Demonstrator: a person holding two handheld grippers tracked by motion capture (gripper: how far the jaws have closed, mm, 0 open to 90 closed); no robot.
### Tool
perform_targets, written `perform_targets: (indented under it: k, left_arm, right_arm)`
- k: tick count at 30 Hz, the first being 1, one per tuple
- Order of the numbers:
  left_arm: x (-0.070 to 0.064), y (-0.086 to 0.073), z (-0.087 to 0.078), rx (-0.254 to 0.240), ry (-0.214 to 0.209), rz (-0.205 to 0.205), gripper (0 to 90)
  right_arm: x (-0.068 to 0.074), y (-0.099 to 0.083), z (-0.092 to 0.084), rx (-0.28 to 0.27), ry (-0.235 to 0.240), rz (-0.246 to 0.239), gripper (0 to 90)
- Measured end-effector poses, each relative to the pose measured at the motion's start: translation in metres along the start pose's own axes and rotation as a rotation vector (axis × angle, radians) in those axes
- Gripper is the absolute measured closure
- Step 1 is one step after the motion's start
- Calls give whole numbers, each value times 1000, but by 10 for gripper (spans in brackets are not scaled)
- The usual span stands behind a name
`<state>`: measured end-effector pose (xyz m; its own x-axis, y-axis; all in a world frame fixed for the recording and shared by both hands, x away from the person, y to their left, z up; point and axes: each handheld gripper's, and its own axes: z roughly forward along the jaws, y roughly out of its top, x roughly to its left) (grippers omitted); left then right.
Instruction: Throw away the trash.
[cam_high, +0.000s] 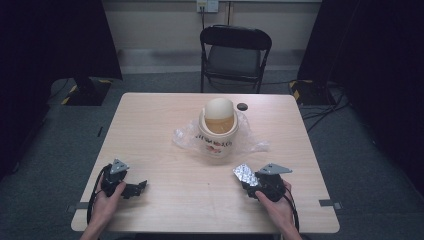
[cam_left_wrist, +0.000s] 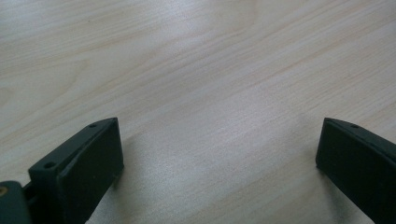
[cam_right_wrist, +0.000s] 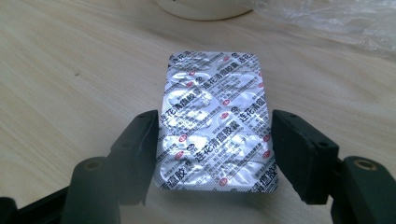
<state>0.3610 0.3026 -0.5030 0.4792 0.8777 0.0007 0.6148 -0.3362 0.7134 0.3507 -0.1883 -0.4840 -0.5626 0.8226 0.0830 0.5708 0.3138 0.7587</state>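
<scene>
Right claw (cam_right_wrist: 215, 135) grips foil blister pack (cam_right_wrist: 215, 121) edgewise above table (cam_right_wrist: 70, 70).

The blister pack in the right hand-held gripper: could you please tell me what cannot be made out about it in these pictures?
- Blister pack, right gripper view: the foil back faces the camera, so the pills and their count are hidden.
- Its near bottom edge is partly cut off between the jaws of the right hand-held gripper.
- High view: the pack is too small for its print to be read.

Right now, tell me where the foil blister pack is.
The blister pack sits between the right gripper jaws, gripped by its edges, near the table's front right, short of the white jar.
</scene>
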Motion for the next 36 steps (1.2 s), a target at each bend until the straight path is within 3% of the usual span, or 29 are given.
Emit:
perform_targets:
  k: [16,36]
  left_arm:
    - [0,0,0,0,1,2,2]
    - [0,0,0,0,1,2,2]
  right_arm:
    - [3,11,-6,-29,28,-14,345]
    - [7,45,-17,-82,73,-27,345]
